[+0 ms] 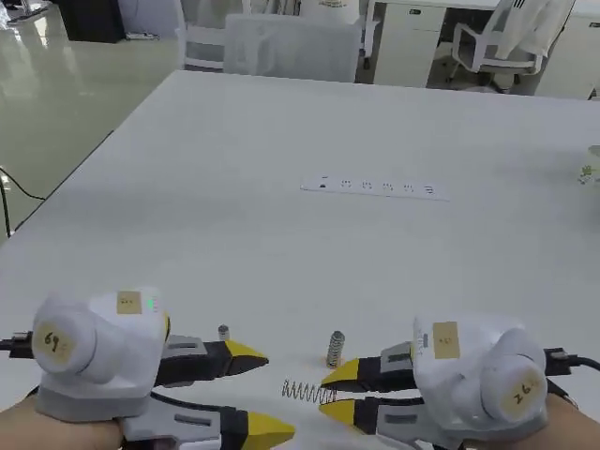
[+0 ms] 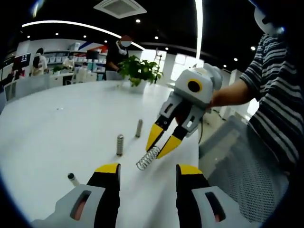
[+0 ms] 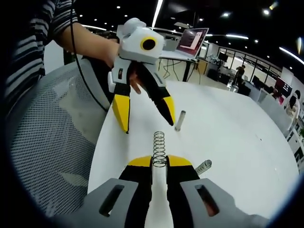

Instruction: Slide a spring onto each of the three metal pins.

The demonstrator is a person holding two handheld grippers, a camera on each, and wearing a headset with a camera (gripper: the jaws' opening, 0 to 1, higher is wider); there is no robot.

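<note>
The right gripper (image 3: pixel 159 162) has its fingers clamped on a loose silver coil spring (image 3: pixel 158 142); the left gripper (image 2: pixel 148 169) has its fingers apart. 1 short metal pin (image 1: pixel 336 349) on the white tabletop (image 1: pixel 281 141) looks sprung; 2 apparently remain.

Three short silver metal pins (image 2: pixel 120 144) stand upright near the near edge of the white table (image 1: pixel 281 141), counted in the left gripper view. Two coiled wire springs can be counted: one loose spring (image 1: pixel 307 392) and one fitted spring (image 1: pixel 336 349) sleeved over a pin. There are two yellow-tipped grippers, the left gripper (image 1: pixel 279 395) and the right gripper (image 1: pixel 322 394). One white power strip (image 1: pixel 375 187) sits at the table's middle.
</note>
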